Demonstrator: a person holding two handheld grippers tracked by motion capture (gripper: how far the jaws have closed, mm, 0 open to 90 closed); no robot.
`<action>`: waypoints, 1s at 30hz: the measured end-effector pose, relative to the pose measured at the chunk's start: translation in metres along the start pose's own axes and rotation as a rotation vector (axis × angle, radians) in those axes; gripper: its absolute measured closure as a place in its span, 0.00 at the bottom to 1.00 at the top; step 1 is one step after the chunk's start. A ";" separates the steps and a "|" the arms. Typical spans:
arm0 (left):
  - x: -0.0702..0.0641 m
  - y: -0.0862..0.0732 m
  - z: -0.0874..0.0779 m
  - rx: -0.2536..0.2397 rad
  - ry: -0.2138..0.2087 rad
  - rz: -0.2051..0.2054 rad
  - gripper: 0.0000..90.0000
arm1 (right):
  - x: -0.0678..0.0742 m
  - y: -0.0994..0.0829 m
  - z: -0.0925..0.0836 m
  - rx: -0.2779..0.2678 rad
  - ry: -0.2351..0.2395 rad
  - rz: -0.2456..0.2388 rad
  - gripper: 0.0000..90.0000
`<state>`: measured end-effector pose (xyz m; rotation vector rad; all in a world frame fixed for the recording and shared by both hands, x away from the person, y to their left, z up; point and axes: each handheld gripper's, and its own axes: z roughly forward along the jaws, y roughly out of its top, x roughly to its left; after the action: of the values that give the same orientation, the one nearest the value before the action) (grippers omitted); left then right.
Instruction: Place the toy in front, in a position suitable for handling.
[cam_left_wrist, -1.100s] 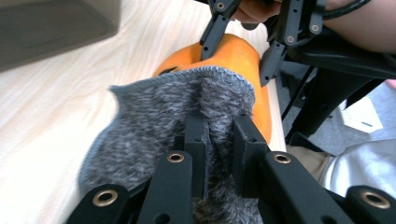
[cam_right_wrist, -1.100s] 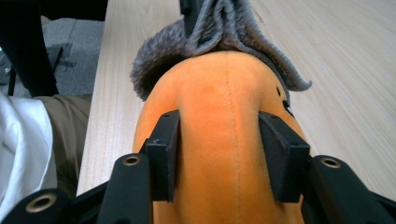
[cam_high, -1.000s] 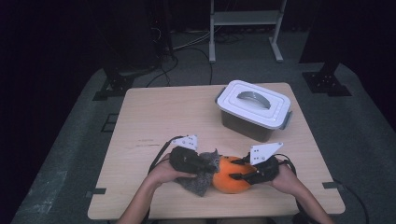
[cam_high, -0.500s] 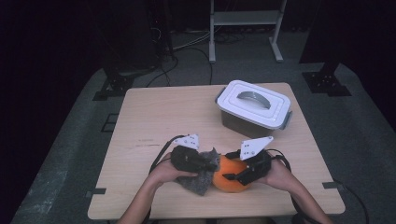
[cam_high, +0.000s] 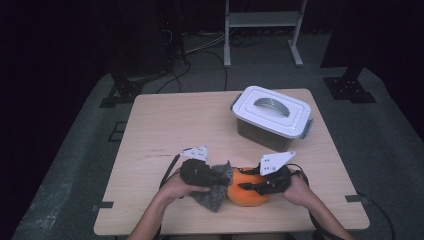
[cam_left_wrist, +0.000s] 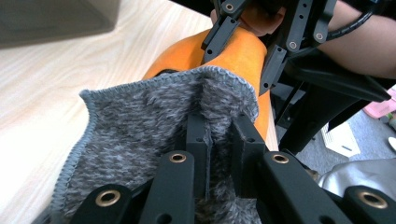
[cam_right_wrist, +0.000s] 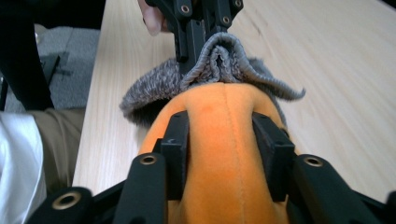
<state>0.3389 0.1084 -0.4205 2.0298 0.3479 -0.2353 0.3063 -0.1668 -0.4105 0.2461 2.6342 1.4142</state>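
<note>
My left gripper (cam_left_wrist: 219, 140) pinches the grey cloth (cam_left_wrist: 140, 121) flush against the orange plush (cam_right_wrist: 224, 154), which my right gripper (cam_right_wrist: 224, 140), jaws just closing, squeezes from the opposite side.

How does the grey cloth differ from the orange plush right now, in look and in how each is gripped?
The grey cloth is thin, fuzzy and crumpled; the orange plush is smooth, rounded and bulky. The left gripper pinches a fold of the cloth, jaws nearly together; the right gripper, which has just been closing, clamps the plush, jaws wider apart. Both are soft and touch.
</note>
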 end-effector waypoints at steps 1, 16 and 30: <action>-0.001 0.003 -0.004 0.004 0.011 0.012 0.88 | -0.001 0.003 0.001 -0.011 0.000 -0.001 0.70; -0.004 0.013 -0.033 0.008 0.061 0.047 0.88 | -0.012 0.007 0.028 -0.126 0.042 0.042 0.63; 0.003 0.017 0.000 0.066 0.068 0.055 0.88 | -0.018 -0.028 -0.021 -0.106 -0.019 0.078 0.62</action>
<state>0.3477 0.1015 -0.4069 2.1128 0.3298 -0.1454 0.3175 -0.2028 -0.4221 0.3523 2.5504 1.5619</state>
